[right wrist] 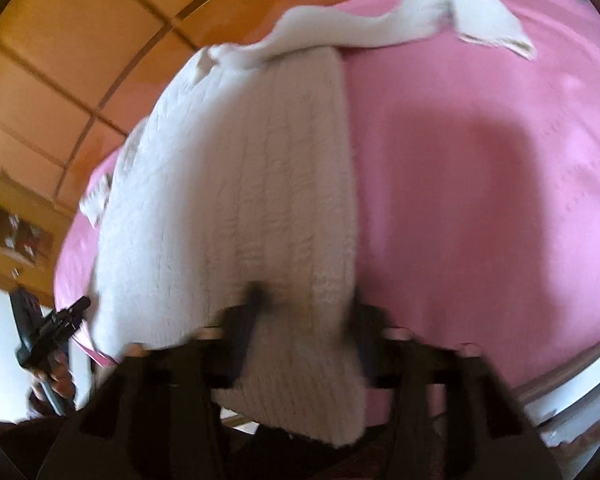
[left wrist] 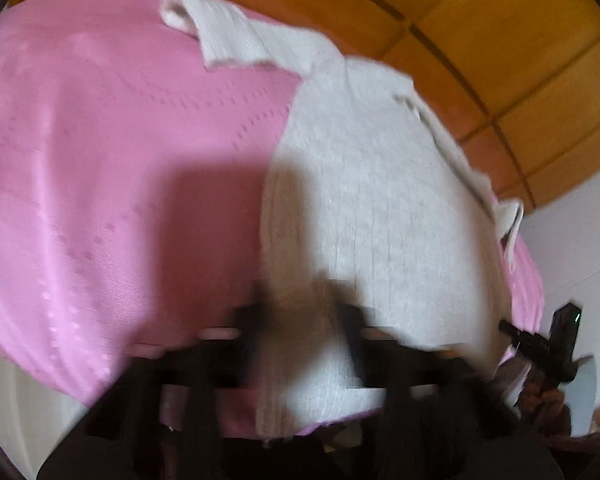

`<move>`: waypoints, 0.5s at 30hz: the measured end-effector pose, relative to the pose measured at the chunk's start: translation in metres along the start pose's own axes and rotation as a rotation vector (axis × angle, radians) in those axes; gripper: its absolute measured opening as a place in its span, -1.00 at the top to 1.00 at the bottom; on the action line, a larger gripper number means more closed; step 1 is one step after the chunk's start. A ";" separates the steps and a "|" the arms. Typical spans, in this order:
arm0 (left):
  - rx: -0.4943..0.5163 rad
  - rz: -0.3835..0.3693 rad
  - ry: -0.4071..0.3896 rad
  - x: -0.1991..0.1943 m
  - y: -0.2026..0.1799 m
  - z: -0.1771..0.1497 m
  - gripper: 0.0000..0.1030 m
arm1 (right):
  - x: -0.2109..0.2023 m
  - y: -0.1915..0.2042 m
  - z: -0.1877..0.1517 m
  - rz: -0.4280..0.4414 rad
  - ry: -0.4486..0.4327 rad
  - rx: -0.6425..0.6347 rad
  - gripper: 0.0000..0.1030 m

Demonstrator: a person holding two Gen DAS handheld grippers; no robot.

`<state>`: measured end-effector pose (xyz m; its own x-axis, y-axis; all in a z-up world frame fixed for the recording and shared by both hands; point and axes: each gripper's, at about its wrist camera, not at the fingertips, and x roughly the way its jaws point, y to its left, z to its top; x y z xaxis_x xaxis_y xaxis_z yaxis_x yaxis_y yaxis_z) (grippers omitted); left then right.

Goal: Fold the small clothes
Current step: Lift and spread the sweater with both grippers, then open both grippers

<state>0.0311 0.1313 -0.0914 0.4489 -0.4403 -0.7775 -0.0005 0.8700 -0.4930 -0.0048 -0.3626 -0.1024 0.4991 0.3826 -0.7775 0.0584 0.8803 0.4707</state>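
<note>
You are working over a pink bedspread that is filling most of both views, with faint dotted lines showing in its weave. On it a white ribbed knit sweater is lying near the bed's edge, folded into a long panel, its ribs running lengthwise and its surface looking soft and fuzzy. One sleeve is trailing away across the pink cloth at the far end, its cuff turned over. Your left gripper is clamping the near hem of the sweater between its black fingers. Your right gripper is sitting at the same hem with cloth between its fingers, though blur is hiding whether they are pressing. Orange floor tiles are showing beyond the bed.
</note>
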 end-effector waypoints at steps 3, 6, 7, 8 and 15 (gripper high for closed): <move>0.027 -0.002 -0.008 -0.001 -0.005 -0.009 0.92 | -0.012 0.009 0.001 -0.014 -0.026 -0.055 0.84; 0.006 -0.036 -0.010 -0.013 0.000 -0.018 0.93 | -0.036 0.010 0.002 -0.040 -0.069 -0.103 0.87; 0.001 -0.033 -0.005 -0.014 0.001 -0.021 0.93 | -0.039 0.010 0.002 -0.052 -0.069 -0.114 0.90; 0.004 -0.030 0.003 -0.014 0.000 -0.023 0.93 | -0.039 0.006 0.002 -0.070 -0.062 -0.114 0.90; -0.093 0.056 -0.160 -0.036 0.016 0.008 0.42 | -0.033 -0.004 0.012 -0.109 -0.116 -0.012 0.01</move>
<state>0.0224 0.1626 -0.0678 0.5822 -0.3446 -0.7364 -0.1090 0.8645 -0.4907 -0.0108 -0.3825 -0.0736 0.5871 0.2499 -0.7700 0.1077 0.9186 0.3803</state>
